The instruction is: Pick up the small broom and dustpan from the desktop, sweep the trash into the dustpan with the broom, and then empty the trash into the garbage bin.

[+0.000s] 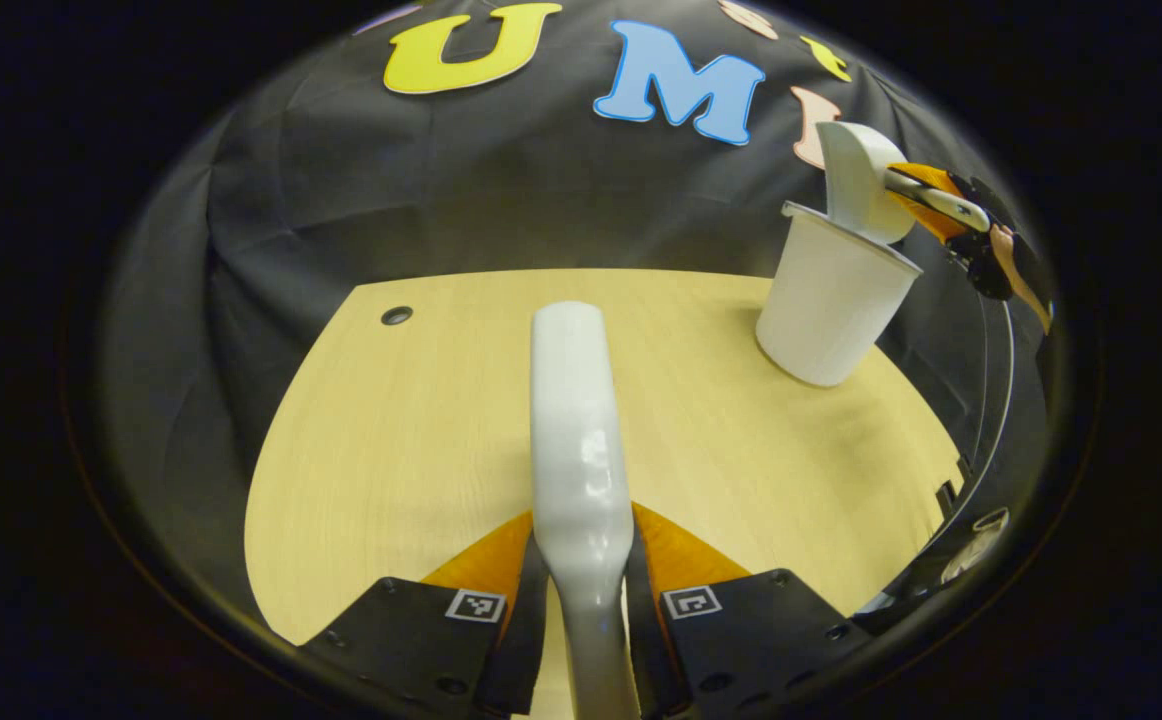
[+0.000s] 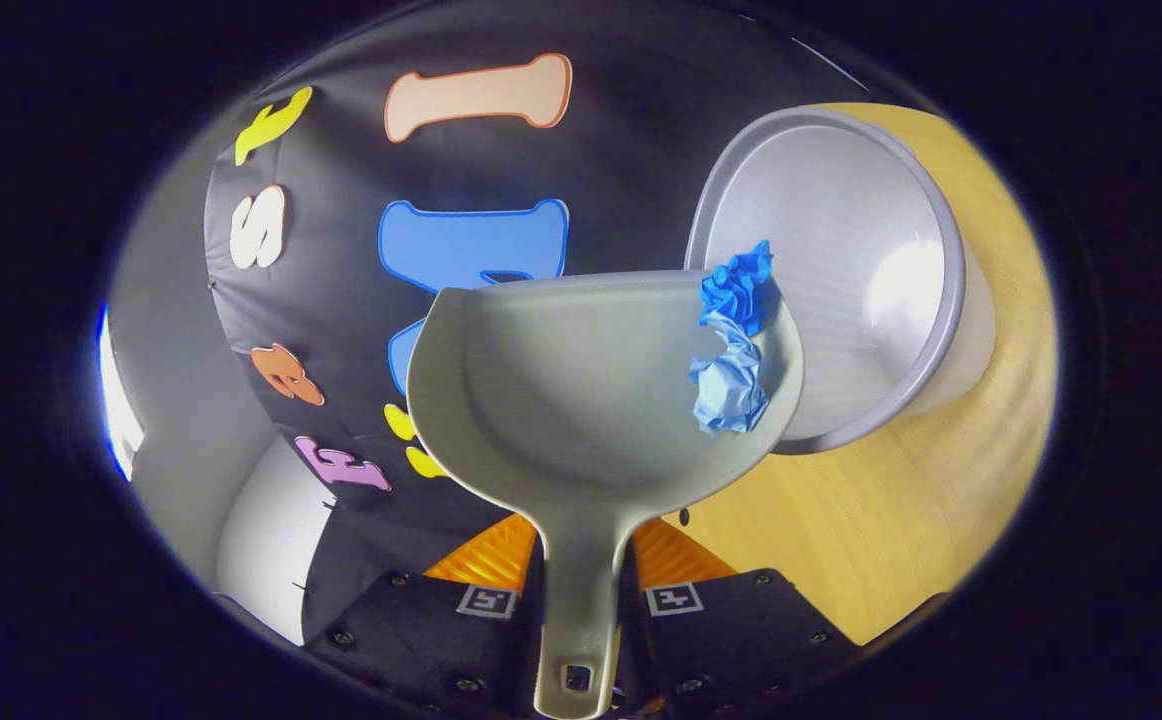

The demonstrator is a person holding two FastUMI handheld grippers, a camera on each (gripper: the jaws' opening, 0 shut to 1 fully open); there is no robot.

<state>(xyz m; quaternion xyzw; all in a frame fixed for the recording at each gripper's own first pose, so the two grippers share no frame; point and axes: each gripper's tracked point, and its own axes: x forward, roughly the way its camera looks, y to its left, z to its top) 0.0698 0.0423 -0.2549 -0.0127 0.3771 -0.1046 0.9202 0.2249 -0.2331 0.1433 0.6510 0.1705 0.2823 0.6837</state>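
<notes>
Fingers [image 2: 501, 555] of the right gripper [image 2: 579, 590] clamp the dustpan [image 2: 581, 400] handle, tipping, apparently, blue crumpled trash [image 2: 736, 345] toward the garbage bin [image 2: 841, 270] at two o'clock; the left gripper [image 1: 581, 585] grips the broom [image 1: 576, 430], so more tilt is needed.

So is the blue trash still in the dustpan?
Yes. The blue trash sits at the tipped dustpan's edge, over the bin's mouth.

Dustpan tipped at the bin

The right gripper [image 2: 581, 600] clamps the dustpan [image 2: 581, 390] handle; blue trash [image 2: 734, 340] (crumpled) lies at its rim beside the garbage bin [image 2: 841, 270].
</notes>
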